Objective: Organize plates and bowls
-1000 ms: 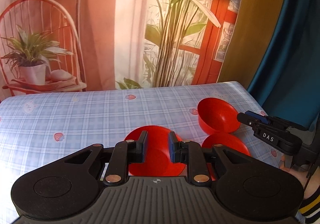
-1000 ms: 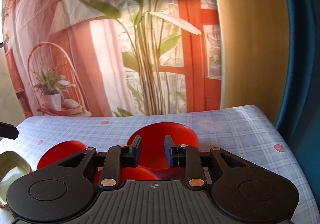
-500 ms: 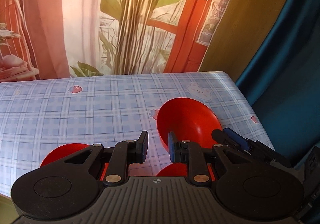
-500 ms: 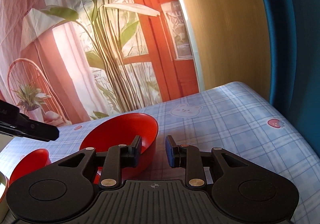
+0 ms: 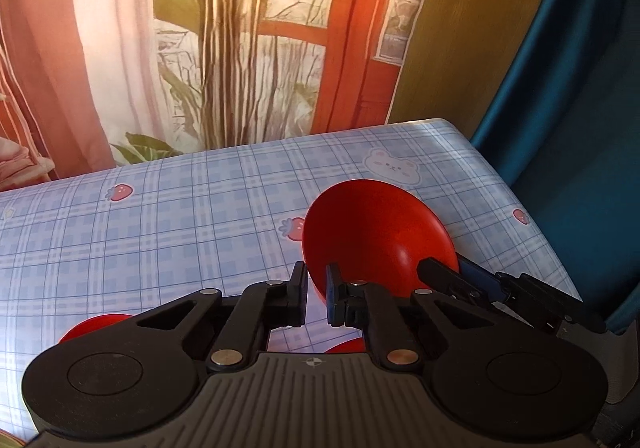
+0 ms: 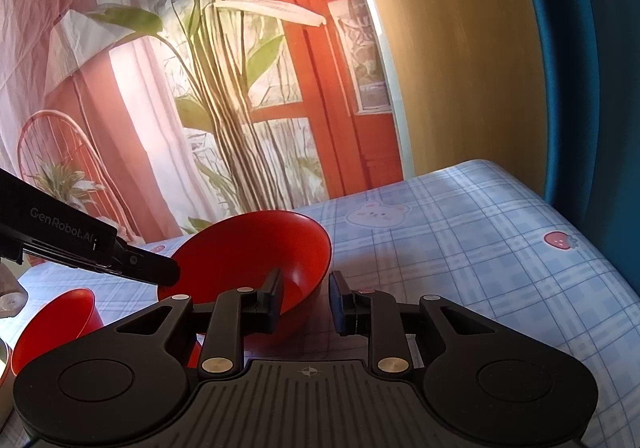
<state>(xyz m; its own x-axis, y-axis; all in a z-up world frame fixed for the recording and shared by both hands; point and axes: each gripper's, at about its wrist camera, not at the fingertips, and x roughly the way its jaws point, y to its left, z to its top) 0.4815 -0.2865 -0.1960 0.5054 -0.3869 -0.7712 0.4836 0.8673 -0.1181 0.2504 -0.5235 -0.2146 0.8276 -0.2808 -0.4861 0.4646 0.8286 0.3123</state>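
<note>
A red bowl (image 5: pixel 380 232) stands tilted on the checked tablecloth (image 5: pixel 160 232). My left gripper (image 5: pixel 317 294) is open with the bowl's near-left rim between its jaws. My right gripper (image 6: pixel 306 302) is open, its jaws either side of the bowl's (image 6: pixel 256 252) right rim; its fingers (image 5: pixel 448 280) show at the bowl's right in the left wrist view. The left gripper's finger (image 6: pixel 100 252) reaches in at the bowl's left. Another red bowl (image 6: pixel 56 324) sits at the lower left, also seen in the left wrist view (image 5: pixel 92 326). A third red dish (image 5: pixel 346 346) is mostly hidden below the gripper.
The table's right edge (image 6: pixel 592 248) and far right corner (image 5: pixel 452 127) border a blue curtain (image 5: pixel 568 87). A printed backdrop of plants and an orange window (image 6: pixel 240 87) hangs behind the table. A greenish rim (image 6: pixel 4 360) shows at the far left.
Both grippers have moved forward and right, closing in on the tilted red bowl, whose rim now sits between each gripper's jaws. The other red dishes have slid toward the lower frame edges.
</note>
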